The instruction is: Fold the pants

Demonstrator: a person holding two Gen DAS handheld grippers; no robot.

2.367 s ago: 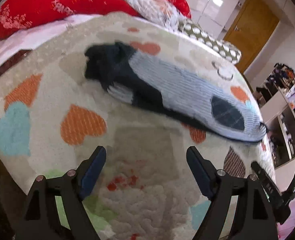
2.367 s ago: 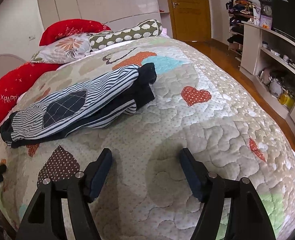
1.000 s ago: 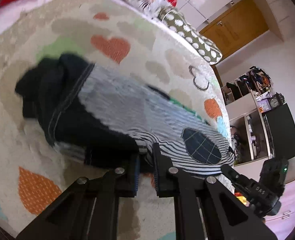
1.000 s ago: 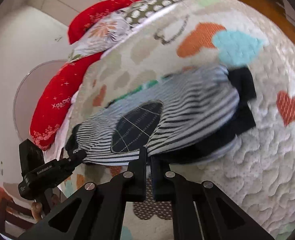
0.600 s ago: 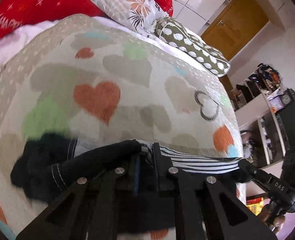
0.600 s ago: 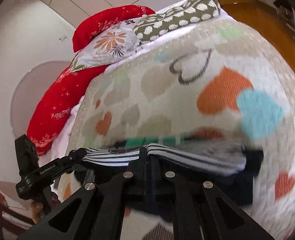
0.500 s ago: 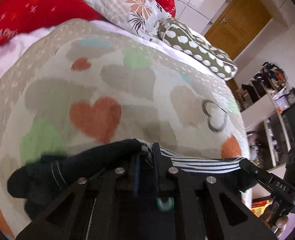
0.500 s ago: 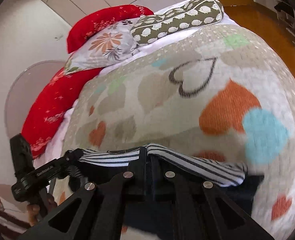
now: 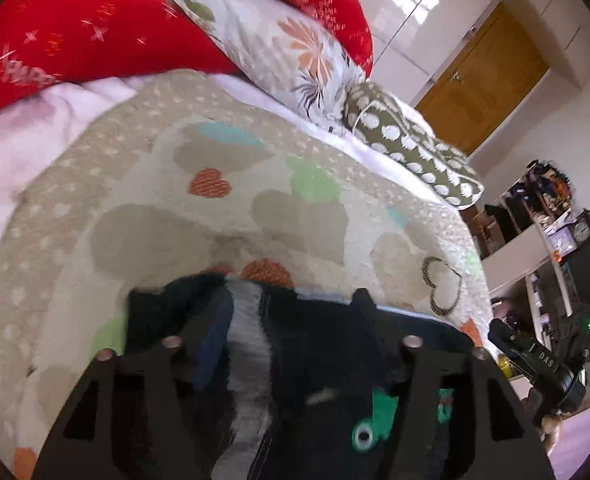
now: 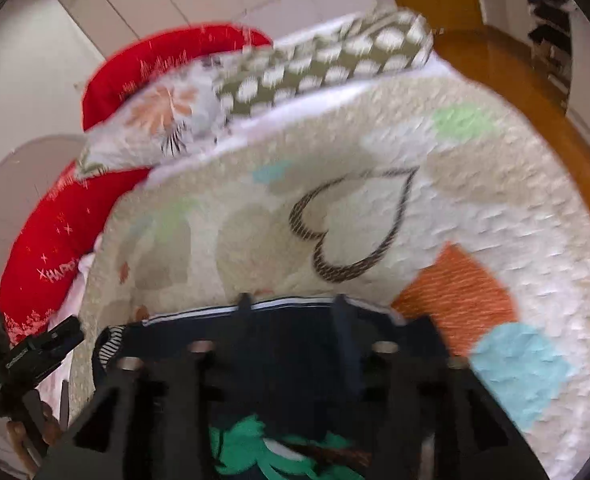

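pants [image 9: 319, 344] are laid on the heart-patterned quilt [image 9: 295, 208] of the bed, folded over, dark fabric uppermost with a striped edge and a green print showing near the lower rim of both views. at the left, the left tool [image 9: 291, 320] is seen above the dark waistband end of the garment; its jaws have just been opening and now stand apart, with cloth lying between them but not pressed by the pads, so the cloth is released. a blue-padded finger [image 9: 215, 336] is visible on its left side. further right, the right tool [image 10: 291, 312] is likewise spread, its jaws having just been opening, the dark fabric lying loose between and below them. in the left wrist view the right tool is also caught at the far right edge. beyond the pants, red pillows [image 9: 95, 28], a floral pillow [image 9: 279, 52] and a dotted olive bolster [image 9: 407, 148] are ranged at the head of the bed; a wooden door [image 9: 483, 76] is seen beyond.
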